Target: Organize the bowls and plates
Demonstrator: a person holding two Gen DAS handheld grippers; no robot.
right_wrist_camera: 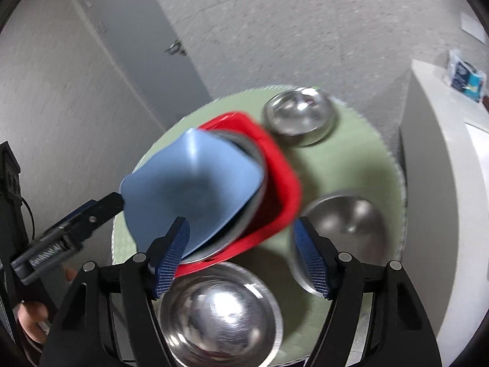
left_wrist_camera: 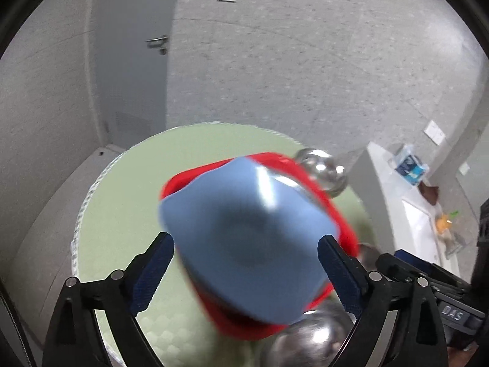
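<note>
The left gripper [left_wrist_camera: 246,255] is seen with its fingers spread wide; the blue plate [left_wrist_camera: 244,235] fills the gap between them, but contact with the pads cannot be told from the left wrist view. In the right wrist view, the left gripper [right_wrist_camera: 117,202] is seen reaching in from the left, its tip touching the blue plate [right_wrist_camera: 189,189] at the plate's left corner; whether that corner is pinched cannot be told. The right gripper [right_wrist_camera: 241,255] is held with its fingers apart and nothing between them, just in front of the plates.

The blue plate is squarish with rounded corners, so no clear long axis is shown. It is tilted, one corner raised toward the far wall and the opposite edge lowered toward the right gripper. It lies over a grey plate [right_wrist_camera: 256,183], of which only a rim is seen, and that lies on a red plate [right_wrist_camera: 281,183].

One blue plate, one grey plate and one red plate are counted. Three metal bowls are set around them on the round green surface [right_wrist_camera: 351,159]: one bowl [right_wrist_camera: 299,116] at the far side, one [right_wrist_camera: 345,229] to the right and one [right_wrist_camera: 220,315] nearest the right gripper. Much is blurred.
</note>
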